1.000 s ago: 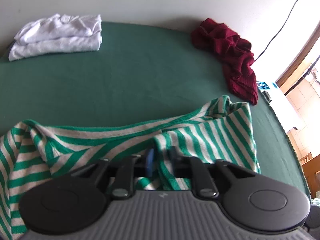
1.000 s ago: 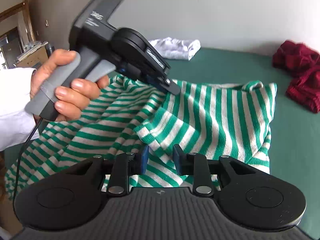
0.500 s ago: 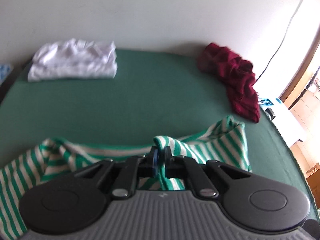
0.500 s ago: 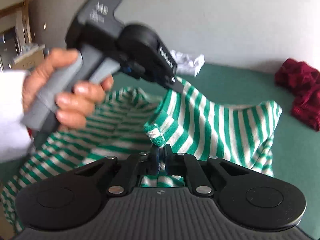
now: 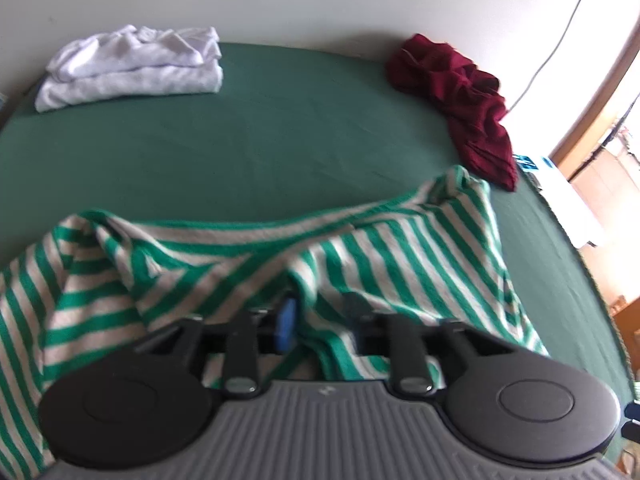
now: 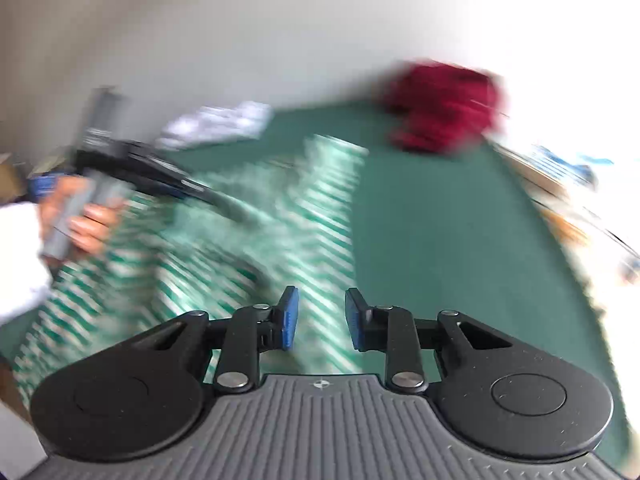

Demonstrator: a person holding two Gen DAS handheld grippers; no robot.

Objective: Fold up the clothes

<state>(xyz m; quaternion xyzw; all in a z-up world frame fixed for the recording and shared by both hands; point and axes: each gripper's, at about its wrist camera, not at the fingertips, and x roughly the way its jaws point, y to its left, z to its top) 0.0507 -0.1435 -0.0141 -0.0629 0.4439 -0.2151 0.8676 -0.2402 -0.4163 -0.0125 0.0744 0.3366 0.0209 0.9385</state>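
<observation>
Your left gripper (image 5: 318, 318) hangs low over the green-and-white striped garment (image 5: 240, 256), which lies rumpled across the near part of the green bed sheet (image 5: 280, 140). Its jaws are opening, with a fold of the striped cloth bunched between them; the blue pad of one finger (image 5: 286, 322) shows clear of the fabric, while the other finger is partly buried in it, and the pads do not appear to press on the cloth.

Your right gripper (image 6: 318, 318) is caught in a heavily blurred frame. Its jaws are opening too, blue pads apart, with nothing between them; the striped garment lies below and to the left of them, spread toward the hand (image 6: 86, 216) that grips the other tool's grey handle.

A folded white garment (image 5: 132, 68) rests at the far left of the sheet beside the wall, well apart from both tools. A crumpled dark red garment (image 5: 460, 96) sits at the far right edge.

No writing can be read in either view; a small mark on each tool's grey body is too small to make out.
</observation>
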